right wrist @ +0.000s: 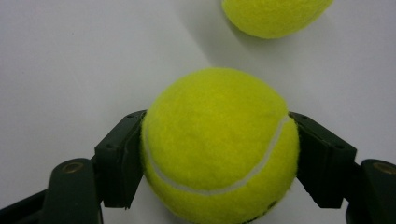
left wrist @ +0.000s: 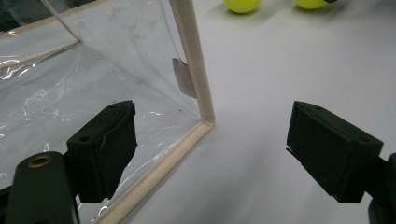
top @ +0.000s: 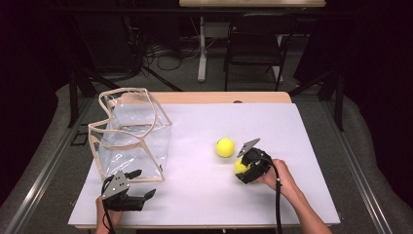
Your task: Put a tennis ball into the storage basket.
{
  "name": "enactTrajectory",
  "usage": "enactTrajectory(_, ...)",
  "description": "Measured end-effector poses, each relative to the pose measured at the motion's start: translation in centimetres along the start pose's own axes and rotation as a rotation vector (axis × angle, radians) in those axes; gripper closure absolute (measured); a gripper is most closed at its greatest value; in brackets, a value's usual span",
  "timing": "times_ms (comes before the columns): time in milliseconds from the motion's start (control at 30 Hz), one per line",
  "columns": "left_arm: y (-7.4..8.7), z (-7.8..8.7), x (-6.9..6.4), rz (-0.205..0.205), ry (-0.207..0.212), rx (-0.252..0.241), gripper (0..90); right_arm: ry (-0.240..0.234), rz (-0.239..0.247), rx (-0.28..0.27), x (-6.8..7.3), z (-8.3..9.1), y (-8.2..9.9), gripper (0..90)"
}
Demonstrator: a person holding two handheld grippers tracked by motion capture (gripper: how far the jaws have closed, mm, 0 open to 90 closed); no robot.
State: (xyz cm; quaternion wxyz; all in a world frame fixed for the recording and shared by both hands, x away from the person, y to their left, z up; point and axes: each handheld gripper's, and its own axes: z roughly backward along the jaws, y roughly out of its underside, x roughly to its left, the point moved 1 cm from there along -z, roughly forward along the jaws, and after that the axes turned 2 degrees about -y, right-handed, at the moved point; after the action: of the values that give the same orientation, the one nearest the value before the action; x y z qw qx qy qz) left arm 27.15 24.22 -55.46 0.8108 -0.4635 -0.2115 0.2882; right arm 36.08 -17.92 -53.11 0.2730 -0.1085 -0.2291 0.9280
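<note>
A yellow tennis ball (right wrist: 219, 140) sits between my right gripper's black jaws, pads pressed on both its sides; my right gripper (right wrist: 219, 161) is shut on it. From above, that ball (top: 240, 167) and right gripper (top: 244, 169) are low over the white sheet, right of centre. A second tennis ball (top: 225, 147) lies free just beyond it, also seen ahead (right wrist: 273, 16). My left gripper (top: 145, 183) stands open and empty at the front left, by the near corner of a clear plastic bag (top: 131, 131) with beige trim. That corner (left wrist: 205, 122) lies between the left gripper's (left wrist: 212, 140) spread jaws, untouched.
The white sheet (top: 195, 200) covers a wooden table (top: 219, 97). The bag stands upright at the left with its mouth open upward. Both balls (left wrist: 242, 4) peek in at the top of the left gripper view. A dark chair (top: 255, 39) and table legs stand beyond.
</note>
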Motion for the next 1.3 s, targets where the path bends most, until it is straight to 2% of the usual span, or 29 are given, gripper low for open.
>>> enactTrajectory(600, 0.0, 0.0, 0.0, -0.003, 0.0, -0.001, 15.8, 0.014, 0.049, 0.034, 0.4, 1.1, -1.3, 25.9)
enactTrajectory(1300, 0.0, 0.1, -0.1, -0.006, 0.002, -0.003, 15.8, 0.002, 0.128, 0.055, 1.4, 1.2, -3.4, 26.0)
